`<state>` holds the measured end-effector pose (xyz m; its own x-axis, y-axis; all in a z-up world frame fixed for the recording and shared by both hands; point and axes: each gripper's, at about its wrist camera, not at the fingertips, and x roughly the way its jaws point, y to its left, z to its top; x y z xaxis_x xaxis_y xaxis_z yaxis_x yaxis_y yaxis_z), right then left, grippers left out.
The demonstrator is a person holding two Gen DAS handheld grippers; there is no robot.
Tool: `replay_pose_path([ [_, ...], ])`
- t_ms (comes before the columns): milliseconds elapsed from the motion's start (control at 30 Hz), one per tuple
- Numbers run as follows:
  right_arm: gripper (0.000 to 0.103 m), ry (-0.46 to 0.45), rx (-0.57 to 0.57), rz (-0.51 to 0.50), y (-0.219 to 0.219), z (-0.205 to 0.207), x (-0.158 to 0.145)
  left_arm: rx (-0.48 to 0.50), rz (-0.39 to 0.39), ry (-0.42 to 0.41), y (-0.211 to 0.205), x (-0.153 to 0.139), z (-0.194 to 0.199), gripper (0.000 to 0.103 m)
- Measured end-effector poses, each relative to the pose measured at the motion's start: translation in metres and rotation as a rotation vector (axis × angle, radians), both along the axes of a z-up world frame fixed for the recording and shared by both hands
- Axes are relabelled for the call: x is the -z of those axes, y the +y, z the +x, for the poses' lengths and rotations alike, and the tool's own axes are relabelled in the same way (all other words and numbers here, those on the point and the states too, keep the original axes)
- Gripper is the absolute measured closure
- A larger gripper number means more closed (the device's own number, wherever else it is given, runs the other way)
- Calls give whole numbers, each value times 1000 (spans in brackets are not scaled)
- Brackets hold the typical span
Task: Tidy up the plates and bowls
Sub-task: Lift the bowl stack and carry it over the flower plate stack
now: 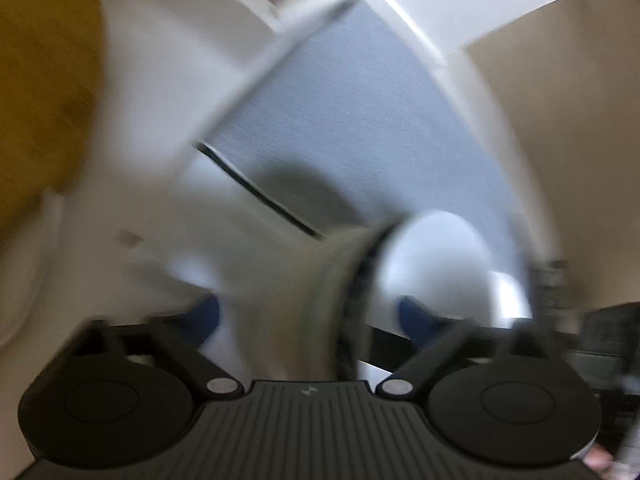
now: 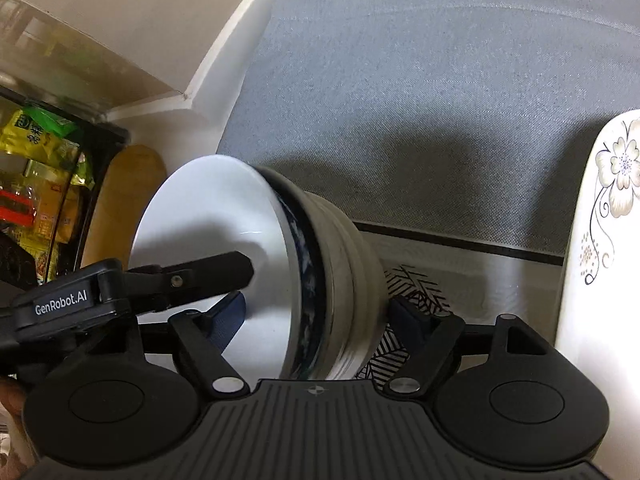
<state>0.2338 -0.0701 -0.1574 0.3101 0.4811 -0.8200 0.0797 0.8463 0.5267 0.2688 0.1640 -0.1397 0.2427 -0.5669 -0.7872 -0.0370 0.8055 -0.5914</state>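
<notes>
We see a badly blurred view. Our left claw [image 1: 310, 314] stands wide, its blue pads [image 1: 208, 314] on either side of a stack of bowls [image 1: 360, 280] lying on its side, not visibly pressing it. Behind lies a grey cloth surface [image 1: 360, 120], with a yellow-brown wooden board [image 1: 44, 80] at upper left.

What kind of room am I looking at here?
Probably a home kitchen or pantry corner. Stacked bowls lie on their side on a grey mat, a flowered dish stands beside them, and food packets fill a shelf.
</notes>
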Motion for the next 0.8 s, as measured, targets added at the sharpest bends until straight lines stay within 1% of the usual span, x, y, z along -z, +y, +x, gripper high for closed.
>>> replay_pose_path([
  [67,28,-3,13,12,-4,-3,0,21,-4,-31,1,-1,-2,17],
  [233,32,3,57,44,-14,-10,2,20,-27,-53,7,0,-6,20],
  [367,35,-2,79,47,-19,-13,0,52,-44,-137,9,-18,-17,22],
  [400,35,-3,82,48,-20,-14,1,47,-50,-141,10,-20,-18,22],
  [467,36,-1,86,62,-23,-13,3,26,-53,-137,11,-17,-18,22],
  [533,36,-2,89,78,-25,-14,5,18,-35,-133,9,-15,-18,24],
  [600,36,-2,91,89,-28,-14,8,-3,-25,-100,8,-9,-16,25],
  [633,36,-5,88,92,-29,-14,8,-12,-12,-56,7,-1,-14,25],
  [667,35,-6,87,95,-30,-14,8,-34,-36,-47,9,2,-14,21],
  [733,32,-10,81,103,-31,-14,10,-21,-38,-48,4,1,-13,11],
  [800,32,-26,69,88,-30,-13,8,-20,-14,-71,-3,-2,-18,10],
])
